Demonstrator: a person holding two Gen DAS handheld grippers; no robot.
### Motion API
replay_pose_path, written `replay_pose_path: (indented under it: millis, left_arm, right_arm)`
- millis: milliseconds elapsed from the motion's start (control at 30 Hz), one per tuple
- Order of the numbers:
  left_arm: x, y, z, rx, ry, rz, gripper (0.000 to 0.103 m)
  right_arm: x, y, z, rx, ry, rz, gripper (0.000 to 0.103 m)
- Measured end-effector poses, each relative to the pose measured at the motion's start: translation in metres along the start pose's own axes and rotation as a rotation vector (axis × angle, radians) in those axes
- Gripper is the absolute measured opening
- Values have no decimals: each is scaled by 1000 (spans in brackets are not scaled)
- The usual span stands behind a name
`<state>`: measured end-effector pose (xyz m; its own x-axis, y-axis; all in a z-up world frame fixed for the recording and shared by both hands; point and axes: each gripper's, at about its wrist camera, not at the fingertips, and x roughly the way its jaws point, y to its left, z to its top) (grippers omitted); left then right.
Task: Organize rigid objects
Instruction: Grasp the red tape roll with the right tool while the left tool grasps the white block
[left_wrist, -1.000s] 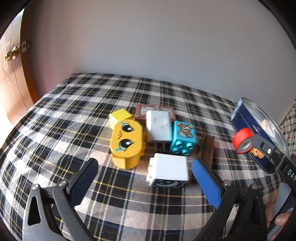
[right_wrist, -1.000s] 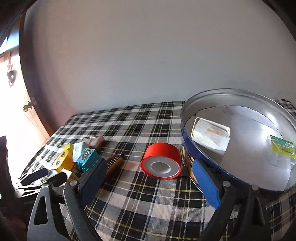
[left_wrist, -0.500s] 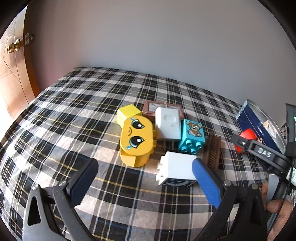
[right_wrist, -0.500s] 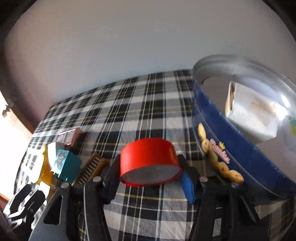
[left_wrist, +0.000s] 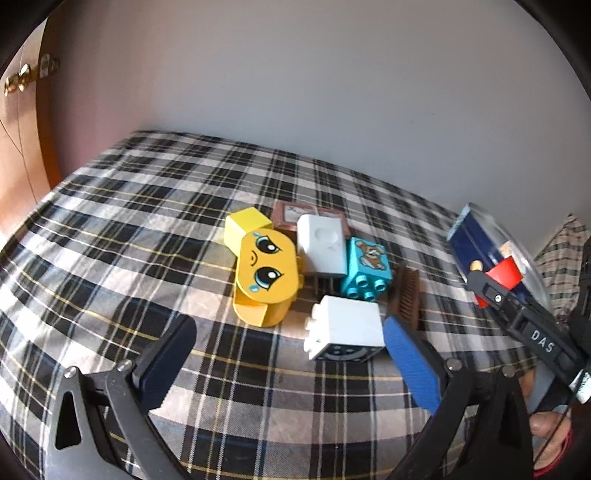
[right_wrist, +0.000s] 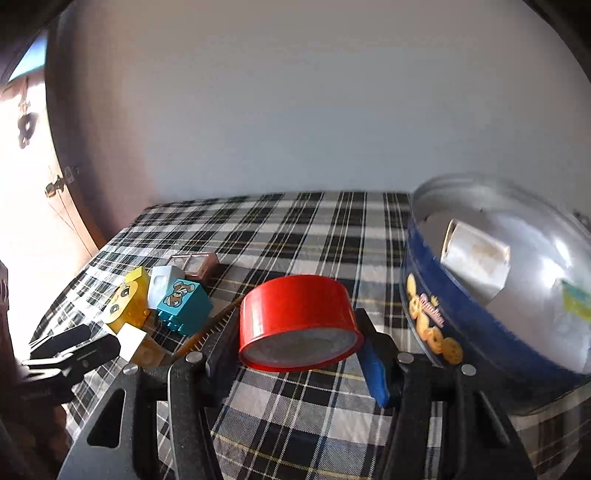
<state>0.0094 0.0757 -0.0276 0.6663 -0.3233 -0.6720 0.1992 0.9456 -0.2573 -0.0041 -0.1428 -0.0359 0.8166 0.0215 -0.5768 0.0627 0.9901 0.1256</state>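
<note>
My right claw (right_wrist: 301, 347) grips the tape (right_wrist: 297, 321) beside the tin (right_wrist: 439, 295); tilted, it may slip or clip the rim. My left claw (left_wrist: 288, 354) hangs open over the blocks (left_wrist: 343, 332).

A black, white and grey plaid tablecloth (left_wrist: 155, 229) is spread over the whole working surface and is taken here as the landmark. Thin yellow lines are woven through its checks. Behind its far edge a plain pale wall (left_wrist: 314, 92) is seen, filling the upper part of both views. Off the cloth's left side a brown wooden door (left_wrist: 22, 155) is visible, and a brass knob (left_wrist: 16, 79) is mounted on it, high above the level of the cloth.
</note>
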Motion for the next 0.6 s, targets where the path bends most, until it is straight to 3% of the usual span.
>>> replay_pose_path:
  millis: [167,333,367,400,467,600]
  left_arm:
    - [3,-13,-2,33,4,14,96]
    - [-6,-33,-6,105,-46,55,96]
    - [-5,-37,-6,121,-46,46,91]
    - [-4,-38,-6,128,-38,34,81]
    - [4,-40,-6,123,2,-9,70]
    - [20,-41,-6,94,83,-6,70]
  right_arm:
    - [-9,2,1,-32,-12,2,59]
    - [-8,-2,3,-18,-28,0,59]
    - [-8,-2,4,-16,-31,0,59]
    - [-9,-4,5,-10,-31,4,59]
    - [-9,-5,5,0,-29,11,59]
    - [-10,-6,6,17,-23,22,59]
